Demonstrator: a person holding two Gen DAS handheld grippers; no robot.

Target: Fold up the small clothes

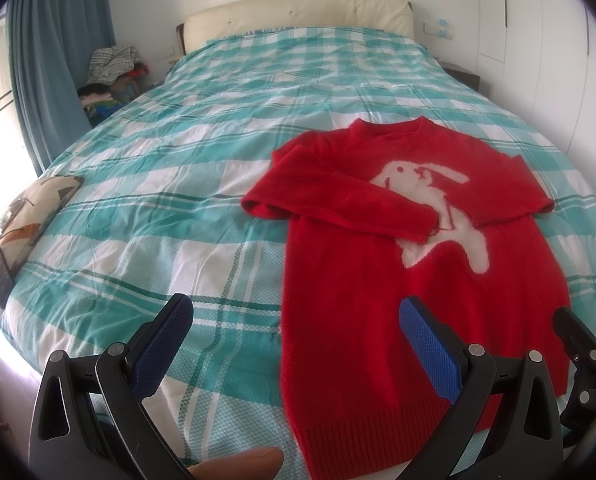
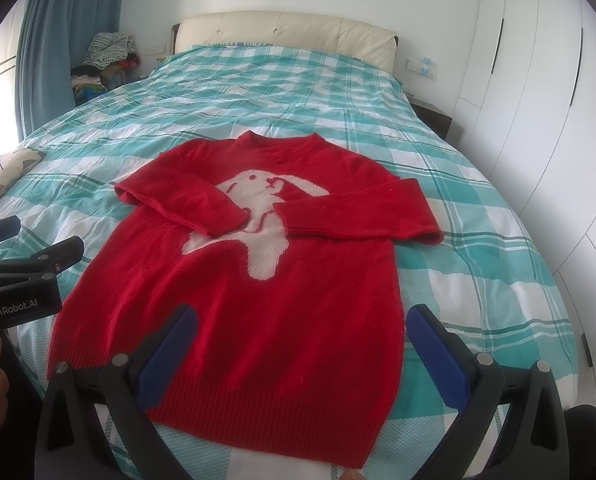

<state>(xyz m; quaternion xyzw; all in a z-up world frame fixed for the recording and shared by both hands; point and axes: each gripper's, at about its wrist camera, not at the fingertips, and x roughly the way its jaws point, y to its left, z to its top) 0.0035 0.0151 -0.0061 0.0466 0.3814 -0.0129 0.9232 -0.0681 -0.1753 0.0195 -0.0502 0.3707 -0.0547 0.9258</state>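
Note:
A small red sweater (image 1: 362, 304) with a white rabbit on the chest lies flat, face up, on the bed, hem toward me; it also shows in the right wrist view (image 2: 257, 312). Both sleeves are folded inward across the chest. My left gripper (image 1: 293, 344) is open and empty, above the sweater's left hem side. My right gripper (image 2: 302, 352) is open and empty, above the middle of the hem. The left gripper also shows at the left edge of the right wrist view (image 2: 21, 280), and the right gripper at the right edge of the left wrist view (image 1: 586, 356).
The bed has a teal and white checked cover (image 1: 201, 152) and a cream headboard (image 2: 285, 32). A patterned cushion (image 1: 29, 216) lies at the bed's left edge. A pile of clothes (image 2: 105, 60) sits at the far left. White wardrobes (image 2: 538, 92) stand on the right.

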